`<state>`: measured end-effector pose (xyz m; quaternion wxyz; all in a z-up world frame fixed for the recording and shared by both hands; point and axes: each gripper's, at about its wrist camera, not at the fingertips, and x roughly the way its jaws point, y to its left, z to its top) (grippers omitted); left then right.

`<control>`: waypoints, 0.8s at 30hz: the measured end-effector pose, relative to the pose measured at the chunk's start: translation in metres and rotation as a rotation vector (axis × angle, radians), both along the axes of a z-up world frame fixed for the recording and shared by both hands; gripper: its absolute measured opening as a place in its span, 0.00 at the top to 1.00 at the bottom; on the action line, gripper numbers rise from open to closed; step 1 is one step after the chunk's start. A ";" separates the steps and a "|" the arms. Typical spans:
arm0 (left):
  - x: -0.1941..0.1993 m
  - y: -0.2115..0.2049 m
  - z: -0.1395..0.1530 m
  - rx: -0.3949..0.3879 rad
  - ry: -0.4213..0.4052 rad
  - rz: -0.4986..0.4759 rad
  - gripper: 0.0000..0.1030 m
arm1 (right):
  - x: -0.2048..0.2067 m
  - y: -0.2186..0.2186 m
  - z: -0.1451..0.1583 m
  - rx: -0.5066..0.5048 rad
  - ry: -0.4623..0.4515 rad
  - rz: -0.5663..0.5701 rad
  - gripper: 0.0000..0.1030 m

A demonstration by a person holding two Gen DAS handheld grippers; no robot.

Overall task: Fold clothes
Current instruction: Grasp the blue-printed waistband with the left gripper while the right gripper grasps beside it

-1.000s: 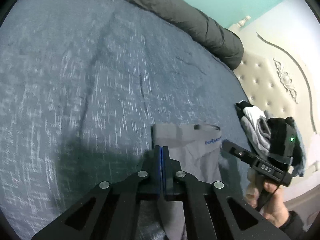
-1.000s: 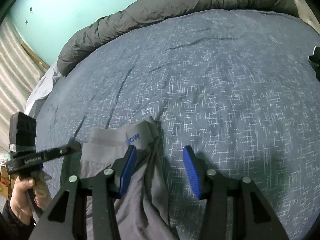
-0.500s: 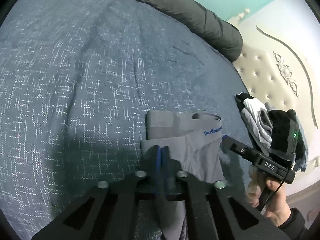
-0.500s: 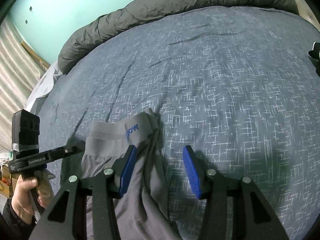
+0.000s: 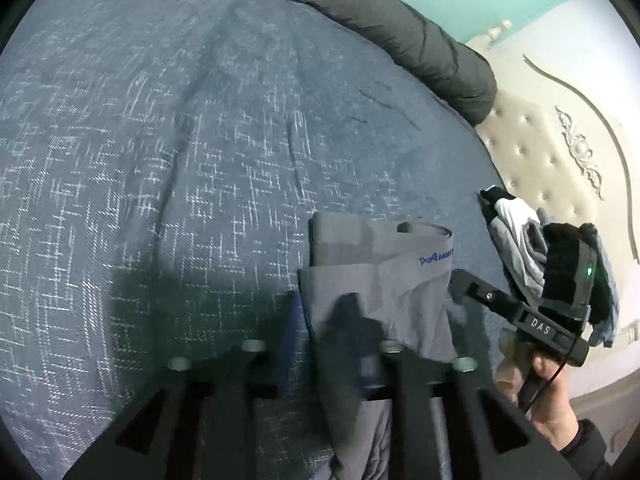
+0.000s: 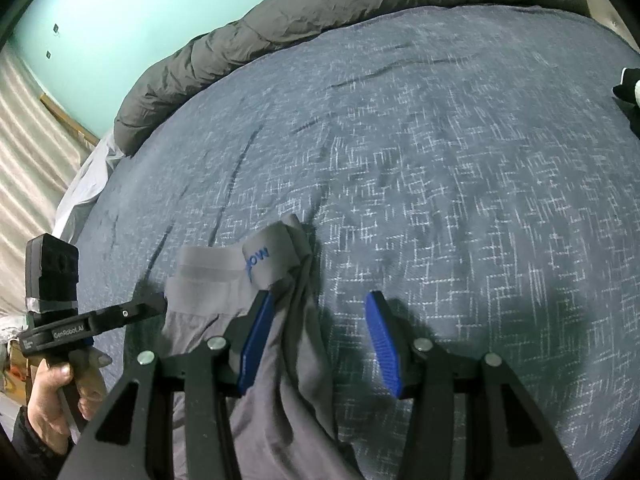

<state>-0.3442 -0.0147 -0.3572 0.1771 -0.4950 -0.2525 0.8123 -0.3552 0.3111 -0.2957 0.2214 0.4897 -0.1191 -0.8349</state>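
Shorts (image 6: 224, 276) lie on the bed (image 6: 440, 160), part folded. Right gripper (image 6: 320, 340) fingers spread wide over them. Left gripper (image 5: 324, 340) looks open too, though it's blurry.

We see the underwear (image 5: 380, 280) lying on the bed (image 5: 180, 140), with its waistband at the far end and its near part running back beneath both claws. Our left claw (image 5: 328, 344) sits over its near edge; our right claw (image 6: 320, 340) stands just to the garment's right, one finger over the cloth, the other over bare bed. A rolled duvet (image 6: 320, 12) lies along the bed's far edge. A pile of clothes (image 5: 532, 240) sits at the bed's right side, against the headboard (image 5: 560, 168).
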 end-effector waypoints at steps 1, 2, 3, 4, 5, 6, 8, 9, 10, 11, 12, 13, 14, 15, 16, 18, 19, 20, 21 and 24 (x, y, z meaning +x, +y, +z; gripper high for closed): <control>0.001 0.000 -0.001 0.006 0.001 -0.001 0.70 | 0.001 0.000 0.000 -0.001 -0.001 0.001 0.53; 0.000 0.000 -0.003 0.011 0.003 -0.002 0.70 | 0.001 0.000 0.000 0.000 -0.001 0.003 0.53; 0.000 0.000 -0.004 0.015 0.005 -0.005 0.71 | 0.001 0.000 0.001 0.001 -0.001 0.005 0.53; -0.001 0.001 -0.004 0.016 0.008 -0.008 0.72 | 0.002 -0.001 0.001 0.002 -0.001 0.008 0.53; -0.001 0.002 -0.004 0.017 0.010 -0.012 0.76 | 0.002 -0.001 0.001 0.003 0.000 0.009 0.53; -0.002 0.003 -0.004 0.017 0.014 -0.015 0.82 | 0.001 -0.001 0.002 0.004 0.000 0.009 0.53; -0.003 0.003 0.000 0.014 0.027 -0.013 0.94 | 0.001 -0.001 0.002 0.003 0.001 0.007 0.53; -0.003 0.004 0.001 0.012 0.033 -0.012 0.95 | 0.001 -0.001 0.002 0.002 0.002 0.005 0.53; -0.003 0.004 0.003 0.010 0.040 -0.012 0.95 | 0.001 -0.001 0.002 0.000 0.002 0.004 0.53; -0.003 0.004 0.005 0.009 0.047 -0.011 0.95 | 0.001 -0.001 0.002 -0.001 0.001 0.003 0.53; -0.004 0.004 0.006 0.007 0.053 -0.010 0.95 | 0.001 -0.001 0.001 -0.002 0.000 0.003 0.53; -0.004 0.004 0.008 0.006 0.059 -0.008 0.95 | 0.001 -0.001 0.000 0.000 0.000 0.003 0.53; -0.004 0.003 0.009 0.008 0.061 -0.003 0.95 | 0.001 0.000 0.000 0.000 -0.001 0.003 0.53; -0.005 0.003 0.010 0.013 0.059 0.002 0.95 | 0.001 0.000 0.000 0.000 -0.001 0.004 0.53; -0.005 0.002 0.010 0.018 0.058 0.009 0.95 | 0.000 0.000 -0.001 -0.001 -0.002 0.004 0.53; -0.009 0.001 0.009 0.038 0.046 0.023 0.95 | -0.001 0.000 -0.001 -0.001 -0.004 0.005 0.53; -0.011 0.000 0.008 0.048 0.040 0.031 0.94 | -0.001 0.000 -0.001 -0.002 -0.004 0.005 0.53; -0.013 -0.001 0.008 0.058 0.034 0.038 0.94 | -0.001 0.000 -0.001 -0.002 -0.002 0.007 0.53; -0.015 -0.002 0.007 0.068 0.028 0.045 0.94 | -0.002 -0.001 0.000 -0.002 -0.002 0.009 0.53; -0.022 -0.002 0.006 0.087 0.015 0.057 0.94 | -0.004 -0.002 0.000 0.003 0.002 0.018 0.53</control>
